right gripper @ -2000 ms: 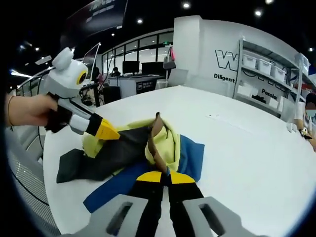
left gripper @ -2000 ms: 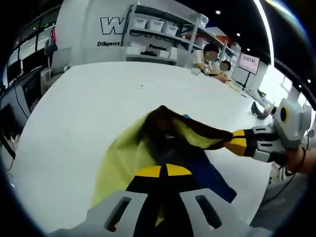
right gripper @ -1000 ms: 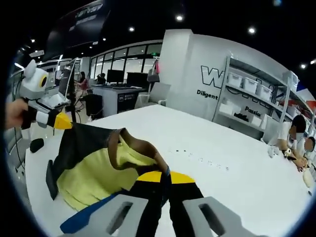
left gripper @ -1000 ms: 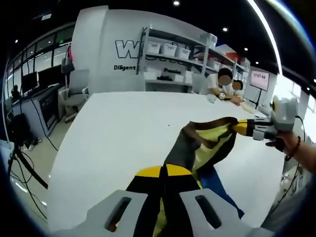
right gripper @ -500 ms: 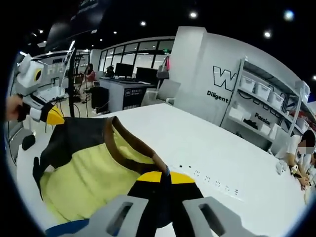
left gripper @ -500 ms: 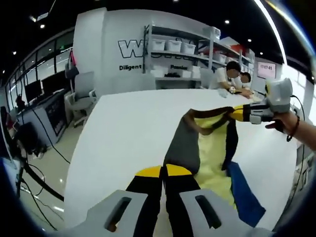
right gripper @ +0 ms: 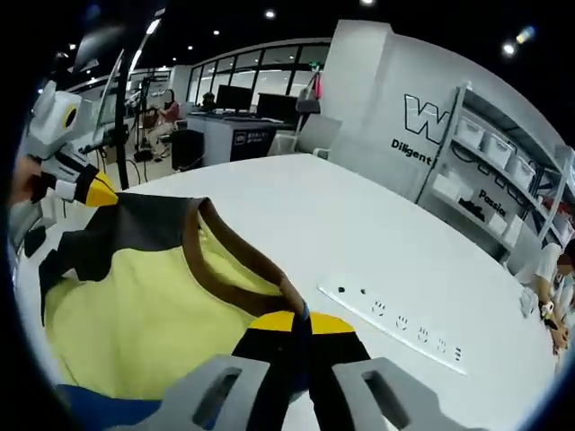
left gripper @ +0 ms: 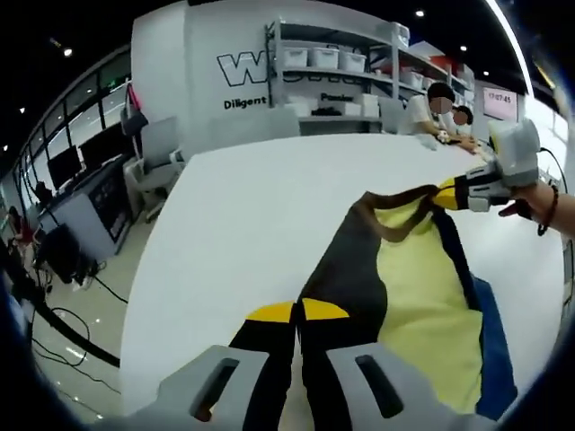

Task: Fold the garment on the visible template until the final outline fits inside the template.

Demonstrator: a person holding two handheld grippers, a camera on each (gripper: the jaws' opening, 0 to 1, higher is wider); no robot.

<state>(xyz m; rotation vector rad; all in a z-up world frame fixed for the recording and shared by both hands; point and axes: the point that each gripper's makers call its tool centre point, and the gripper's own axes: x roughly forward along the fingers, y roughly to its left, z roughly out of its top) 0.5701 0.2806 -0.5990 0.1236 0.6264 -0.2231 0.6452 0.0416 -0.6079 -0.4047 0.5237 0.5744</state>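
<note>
The garment [left gripper: 409, 296] hangs stretched between the two grippers over the white bench [left gripper: 260, 206], with the left gripper [left gripper: 297, 314] clenched on one dark shoulder and the right gripper [right gripper: 299, 321] clenched on the brown-trimmed collar edge, so this looks like the spreading step before any fold. Its long axis runs down from the held collar toward the blue template [left gripper: 496, 359] beneath its lower end; the next move probably calls for lowering it flat onto that template
</note>
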